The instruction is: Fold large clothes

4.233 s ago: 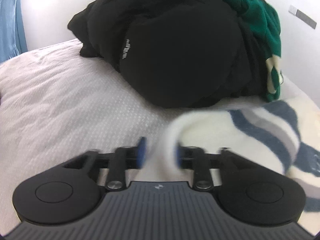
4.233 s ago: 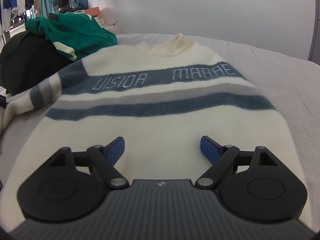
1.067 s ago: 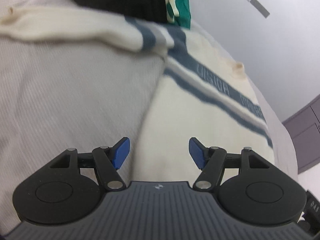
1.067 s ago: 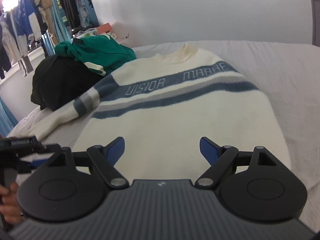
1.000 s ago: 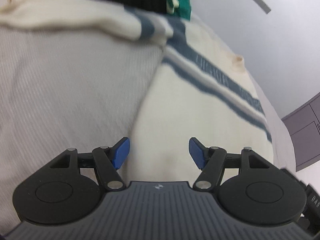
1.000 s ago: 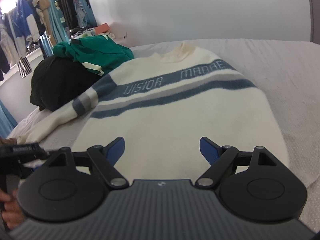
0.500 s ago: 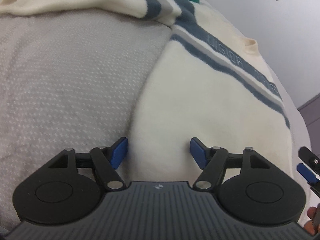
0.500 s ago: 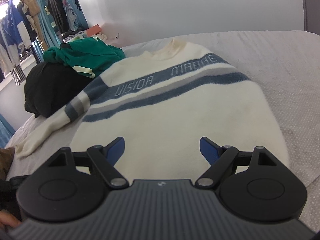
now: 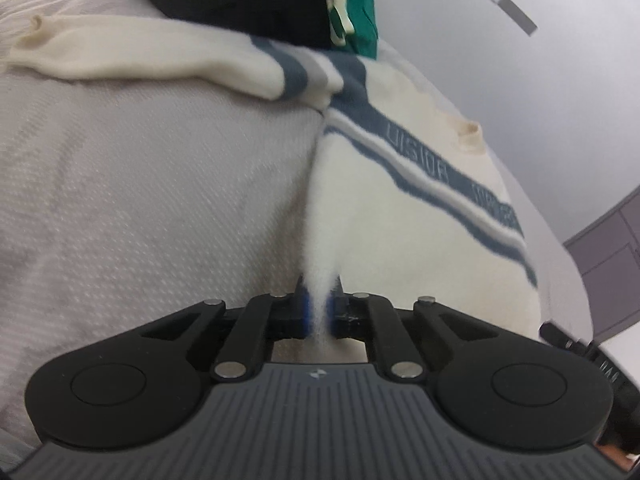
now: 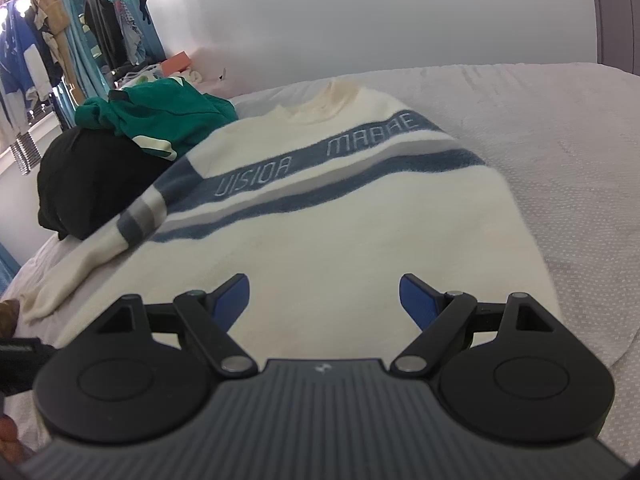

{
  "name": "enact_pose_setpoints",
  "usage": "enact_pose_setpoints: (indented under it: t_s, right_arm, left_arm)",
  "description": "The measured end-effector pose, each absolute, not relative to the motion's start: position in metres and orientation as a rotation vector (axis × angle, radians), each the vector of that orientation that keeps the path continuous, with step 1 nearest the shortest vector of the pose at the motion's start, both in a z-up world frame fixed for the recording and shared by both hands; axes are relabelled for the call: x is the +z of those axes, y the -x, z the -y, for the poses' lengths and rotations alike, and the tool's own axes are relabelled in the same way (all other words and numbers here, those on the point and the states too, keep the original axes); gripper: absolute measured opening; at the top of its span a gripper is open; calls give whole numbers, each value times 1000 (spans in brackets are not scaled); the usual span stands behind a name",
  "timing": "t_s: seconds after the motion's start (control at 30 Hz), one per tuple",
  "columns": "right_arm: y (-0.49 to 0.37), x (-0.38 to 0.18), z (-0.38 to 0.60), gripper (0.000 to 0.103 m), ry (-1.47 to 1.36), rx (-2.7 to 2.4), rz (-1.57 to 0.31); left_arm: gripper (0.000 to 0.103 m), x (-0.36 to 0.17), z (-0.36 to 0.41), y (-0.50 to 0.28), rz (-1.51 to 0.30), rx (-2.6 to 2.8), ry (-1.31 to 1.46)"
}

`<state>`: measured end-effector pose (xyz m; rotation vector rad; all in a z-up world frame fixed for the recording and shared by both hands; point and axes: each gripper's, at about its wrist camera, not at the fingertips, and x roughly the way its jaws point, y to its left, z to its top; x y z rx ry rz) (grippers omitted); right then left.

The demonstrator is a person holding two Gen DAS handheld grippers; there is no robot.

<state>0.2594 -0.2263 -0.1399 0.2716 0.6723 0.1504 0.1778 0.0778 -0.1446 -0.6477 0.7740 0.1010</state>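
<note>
The left gripper has just clamped on the hem of the cream knitted sweater with blue stripes, spread across the bed; folding can begin. The right gripper hovers, fingers apart.

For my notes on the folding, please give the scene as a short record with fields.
garment: cream knitted sweater with blue and grey stripes, lying flat on the bed
surface: light grey textured bedcover
left tongs: shut on the sweater's side edge
right tongs: open, above the hem
nearby: black garment and green garment, piled beside the sweater
</note>
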Motion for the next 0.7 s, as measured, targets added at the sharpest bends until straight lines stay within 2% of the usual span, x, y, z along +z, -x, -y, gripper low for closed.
enact_pose_setpoints:
  t_s: [0.27, 0.53, 0.6, 0.63, 0.67, 0.7]
  right_arm:
    - [-260, -139, 229, 84, -286, 190, -677]
    - [-278, -169, 230, 83, -331, 181, -824]
    - [-282, -180, 233, 83, -366, 180, -873]
    - [-284, -184, 234, 83, -382, 176, -888]
    - [-285, -186, 234, 83, -388, 171, -896]
    - [-285, -186, 232, 83, -388, 169, -897]
  left_arm:
    - [9, -128, -119, -175, -792, 193, 653]
    - [12, -160, -125, -196, -945, 231, 592]
    - [16, -160, -123, -197, -950, 224, 575]
    - [23, -159, -122, -198, -951, 225, 569]
    - [36, -158, -120, -198, -956, 228, 564]
    - [42, -157, -116, -198, -960, 230, 552]
